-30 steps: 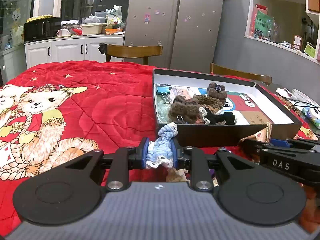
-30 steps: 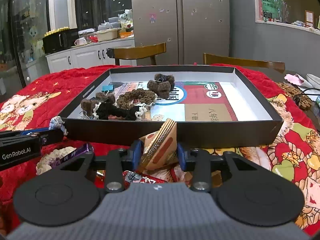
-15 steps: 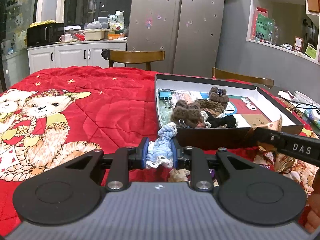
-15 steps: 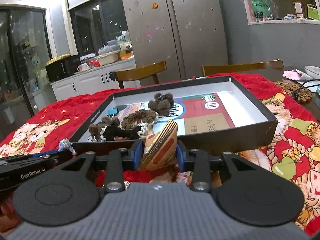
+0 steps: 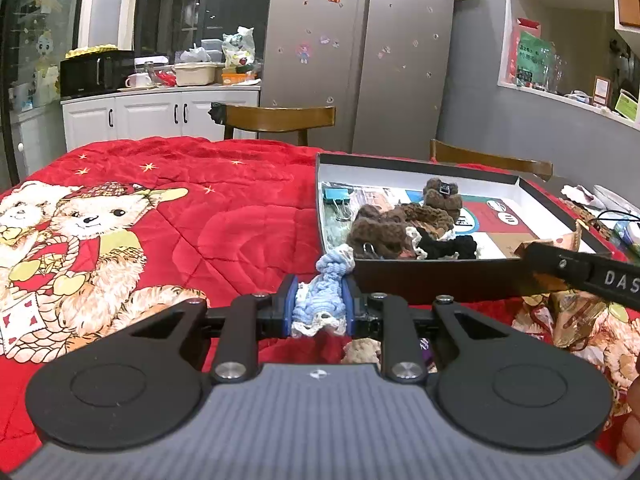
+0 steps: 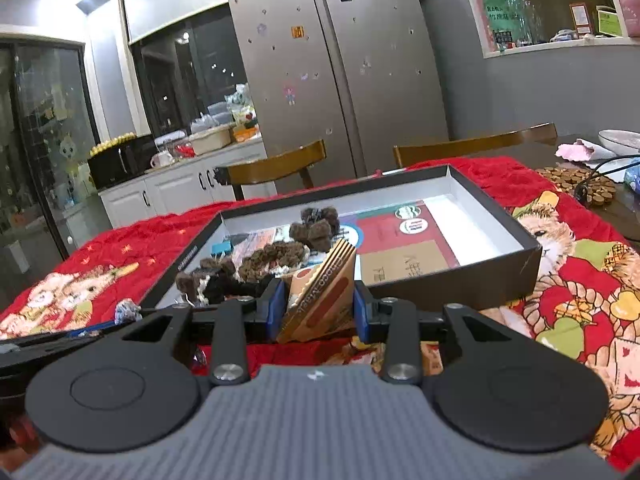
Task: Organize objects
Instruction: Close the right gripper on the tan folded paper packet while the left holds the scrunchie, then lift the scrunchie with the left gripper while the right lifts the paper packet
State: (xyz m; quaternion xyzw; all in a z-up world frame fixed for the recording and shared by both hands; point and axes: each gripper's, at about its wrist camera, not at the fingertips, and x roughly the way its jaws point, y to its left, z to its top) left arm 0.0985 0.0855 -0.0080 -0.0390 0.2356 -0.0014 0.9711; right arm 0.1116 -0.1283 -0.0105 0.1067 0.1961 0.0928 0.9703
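My left gripper [image 5: 319, 306] is shut on a blue and white knitted scrunchie [image 5: 326, 286], held above the red quilt just in front of the near left corner of the black box [image 5: 436, 280]. My right gripper [image 6: 318, 308] is shut on a tan and orange snack packet [image 6: 322, 292], raised over the box's near wall [image 6: 452, 286]. The box holds brown and black knitted hair ties [image 5: 394, 228], also in the right wrist view [image 6: 276, 258], and a blue binder clip [image 5: 335, 196]. The right gripper's finger [image 5: 580, 270] shows at the right of the left wrist view.
A red quilt with bear prints [image 5: 160, 216] covers the table. Loose snack packets [image 5: 572, 316] and a beige scrunchie [image 5: 362, 352] lie in front of the box. Wooden chairs [image 5: 280, 118] stand behind the table. A cork coaster and cable [image 6: 576, 182] lie at the far right.
Both grippers have risen with their loads. The right gripper has lifted the packet from table level to above the box's near wall and tilted. The left has risen slightly.
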